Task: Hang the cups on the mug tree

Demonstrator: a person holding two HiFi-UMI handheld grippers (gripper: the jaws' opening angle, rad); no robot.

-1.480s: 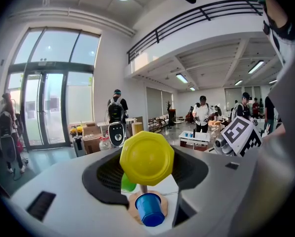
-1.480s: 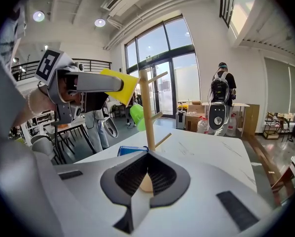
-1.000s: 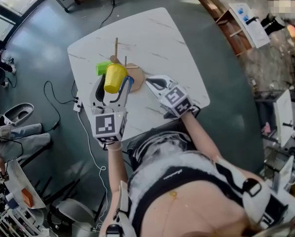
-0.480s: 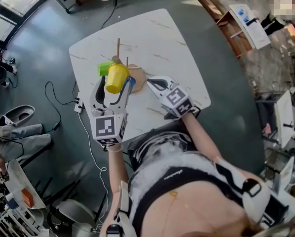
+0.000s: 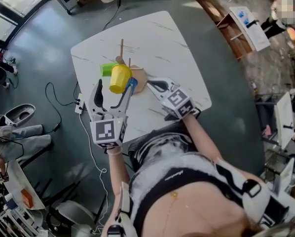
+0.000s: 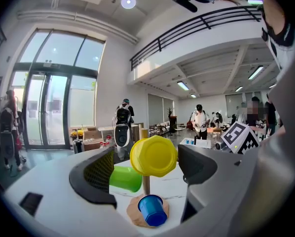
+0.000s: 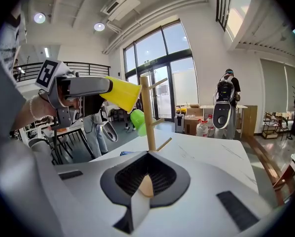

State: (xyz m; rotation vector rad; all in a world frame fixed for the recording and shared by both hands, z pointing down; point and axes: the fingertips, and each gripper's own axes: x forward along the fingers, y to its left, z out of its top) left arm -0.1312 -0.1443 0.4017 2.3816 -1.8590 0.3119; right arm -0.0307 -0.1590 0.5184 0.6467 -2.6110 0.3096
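The wooden mug tree [image 5: 122, 51] stands on its round base [image 5: 139, 77] on the white table [image 5: 162, 38]. A yellow cup [image 5: 119, 78] [image 6: 154, 155] hangs on a peg, a green cup [image 5: 107, 69] [image 6: 126, 178] hangs behind it, and a blue cup [image 5: 131, 83] [image 6: 152, 210] sits low by the base. My left gripper [image 5: 115, 86] [image 6: 146, 169] is open; its jaws have just been opening and stand either side of the yellow cup without pinching it. My right gripper [image 5: 151, 83] [image 7: 146, 179] is shut on the base's edge [image 7: 145, 186], just below the pole [image 7: 147, 117].
The table's near edge [image 5: 152, 125] lies just in front of the person. A cable and power strip [image 5: 78, 105] lie on the floor at the left. Chairs [image 5: 17, 115] stand further left. People and a white robot [image 6: 122, 132] stand far behind the table.
The left gripper's jaws have spread wider and come off the yellow cup, which stays hanging on the tree. The right gripper has kept its place at the base.
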